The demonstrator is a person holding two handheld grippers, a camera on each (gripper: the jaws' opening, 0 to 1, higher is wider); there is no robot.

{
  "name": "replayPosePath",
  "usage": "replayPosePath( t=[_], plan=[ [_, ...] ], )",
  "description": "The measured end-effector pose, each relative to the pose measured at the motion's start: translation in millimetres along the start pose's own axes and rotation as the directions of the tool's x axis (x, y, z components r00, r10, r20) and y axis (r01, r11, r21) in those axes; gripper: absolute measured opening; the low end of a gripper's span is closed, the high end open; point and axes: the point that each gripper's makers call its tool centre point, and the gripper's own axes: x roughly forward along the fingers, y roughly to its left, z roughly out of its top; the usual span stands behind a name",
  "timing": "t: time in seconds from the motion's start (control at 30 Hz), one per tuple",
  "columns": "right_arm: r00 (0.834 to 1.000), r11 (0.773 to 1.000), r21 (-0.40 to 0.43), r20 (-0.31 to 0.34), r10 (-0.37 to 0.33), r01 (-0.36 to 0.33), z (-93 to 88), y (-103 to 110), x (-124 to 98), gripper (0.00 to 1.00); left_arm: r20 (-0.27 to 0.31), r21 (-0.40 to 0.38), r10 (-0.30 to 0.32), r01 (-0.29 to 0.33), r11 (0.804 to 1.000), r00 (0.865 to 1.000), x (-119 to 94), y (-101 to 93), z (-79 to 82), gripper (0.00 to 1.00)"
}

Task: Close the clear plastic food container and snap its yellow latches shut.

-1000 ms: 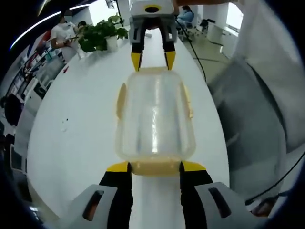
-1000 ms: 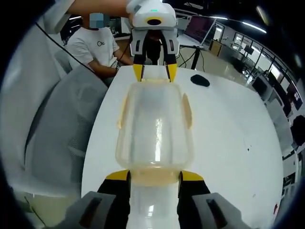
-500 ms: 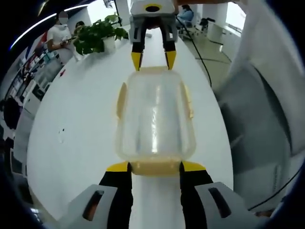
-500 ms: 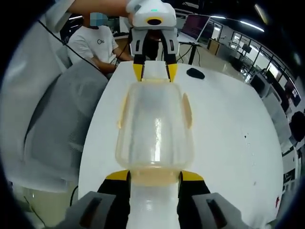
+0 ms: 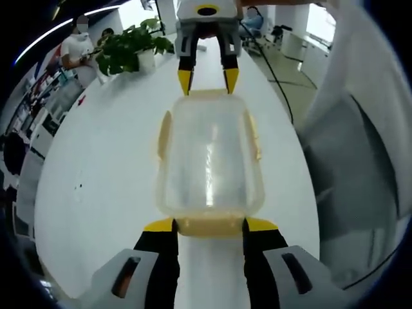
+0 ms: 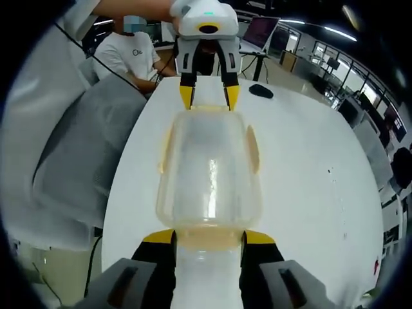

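The clear plastic container (image 5: 209,161) with its lid on spans the gap between both grippers over the white table (image 5: 103,161). Yellow side latches (image 5: 163,135) lie along its long edges. My left gripper (image 5: 209,225) is shut on the near yellow end latch. At the far end, my right gripper (image 5: 207,80) closes its yellow tips on the opposite end. In the right gripper view the same container (image 6: 209,167) sits between my right gripper (image 6: 208,237), shut on its end latch, and my left gripper (image 6: 208,96) across from it.
A potted plant (image 5: 132,48) and a standing person (image 5: 77,42) are at the table's far end. A grey chair (image 5: 347,167) stands beside the table. A seated person in a white shirt (image 6: 132,61) and a black mouse (image 6: 259,91) show beyond the container.
The table and room have slid behind the container in both views. The container and both grippers keep the same places relative to each other.
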Motion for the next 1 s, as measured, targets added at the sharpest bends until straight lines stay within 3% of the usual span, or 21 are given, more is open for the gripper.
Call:
replayPosePath(
  t=[0.57,1.0],
  plan=[
    [1.000,1.000,0.007,-0.029,0.002,-0.001,-35.3,-2,3,0.36,-0.016,-0.003,-0.005,0.005,1.000,1.000,34,2.2,13.4,0.37],
    [0.999,1.000,0.020,-0.038,0.005,-0.004,-48.4,-4,9,0.36,-0.025,0.006,-0.015,0.015,1.000,1.000,47,5.1,14.6,0.37]
  ],
)
